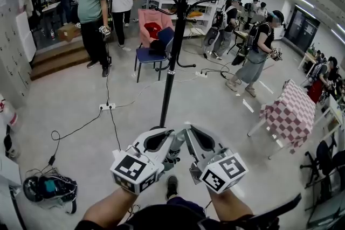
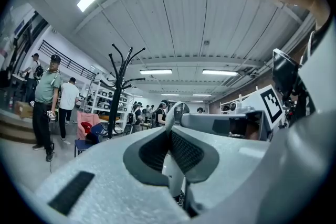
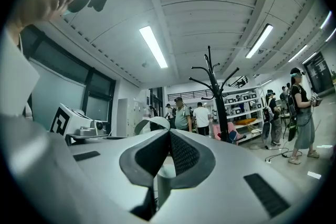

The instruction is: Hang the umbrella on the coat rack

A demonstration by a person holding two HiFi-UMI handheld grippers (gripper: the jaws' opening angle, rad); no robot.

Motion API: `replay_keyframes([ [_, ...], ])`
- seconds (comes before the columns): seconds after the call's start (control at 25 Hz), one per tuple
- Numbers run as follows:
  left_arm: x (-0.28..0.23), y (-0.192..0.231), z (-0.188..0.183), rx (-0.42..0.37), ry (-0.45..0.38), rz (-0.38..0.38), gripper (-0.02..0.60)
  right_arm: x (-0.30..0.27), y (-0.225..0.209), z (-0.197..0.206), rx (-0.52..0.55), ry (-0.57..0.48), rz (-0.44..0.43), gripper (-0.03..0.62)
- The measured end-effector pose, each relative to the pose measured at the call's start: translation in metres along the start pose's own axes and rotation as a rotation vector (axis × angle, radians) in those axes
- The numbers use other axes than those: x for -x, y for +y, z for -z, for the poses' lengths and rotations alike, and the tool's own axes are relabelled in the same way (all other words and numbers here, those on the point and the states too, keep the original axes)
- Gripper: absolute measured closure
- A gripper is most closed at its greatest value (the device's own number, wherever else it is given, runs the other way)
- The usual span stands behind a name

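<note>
I find left claw (image 2: 169, 131) and right claw (image 3: 168, 134) both clamped on pale hook-handled umbrella (image 2: 175, 176); judged steadying it for lift toward black metal coat rack (image 1: 171, 56).

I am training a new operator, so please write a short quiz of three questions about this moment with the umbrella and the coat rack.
1. True or false: the umbrella already hangs on the coat rack.
2. In the head view, the checked table stands: A) right of the coat rack, B) left of it, C) behind it.
3. Fill in: the left gripper and the right gripper are both ____ on the umbrella.
Key: 1 false; 2 A; 3 shut.
</note>
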State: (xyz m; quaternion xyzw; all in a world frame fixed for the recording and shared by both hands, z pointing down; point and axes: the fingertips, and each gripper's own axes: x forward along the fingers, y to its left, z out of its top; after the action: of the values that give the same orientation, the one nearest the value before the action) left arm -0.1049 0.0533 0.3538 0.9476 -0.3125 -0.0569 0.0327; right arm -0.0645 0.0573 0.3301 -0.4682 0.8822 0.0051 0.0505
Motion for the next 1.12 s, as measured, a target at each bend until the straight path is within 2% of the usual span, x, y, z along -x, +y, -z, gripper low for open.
replay_keyframes([
  [0.48, -0.057, 0.041, -0.007, -0.027, 0.012, -0.03, 0.572, -0.048, -0.05, -0.005, -0.002, -0.018, -0.04, 0.586],
  [1.12, -0.185, 0.098, -0.02, -0.048, 0.014, -0.058, 0.571, -0.112, -0.172, -0.02, -0.003, -0.04, -0.1, 0.586],
])
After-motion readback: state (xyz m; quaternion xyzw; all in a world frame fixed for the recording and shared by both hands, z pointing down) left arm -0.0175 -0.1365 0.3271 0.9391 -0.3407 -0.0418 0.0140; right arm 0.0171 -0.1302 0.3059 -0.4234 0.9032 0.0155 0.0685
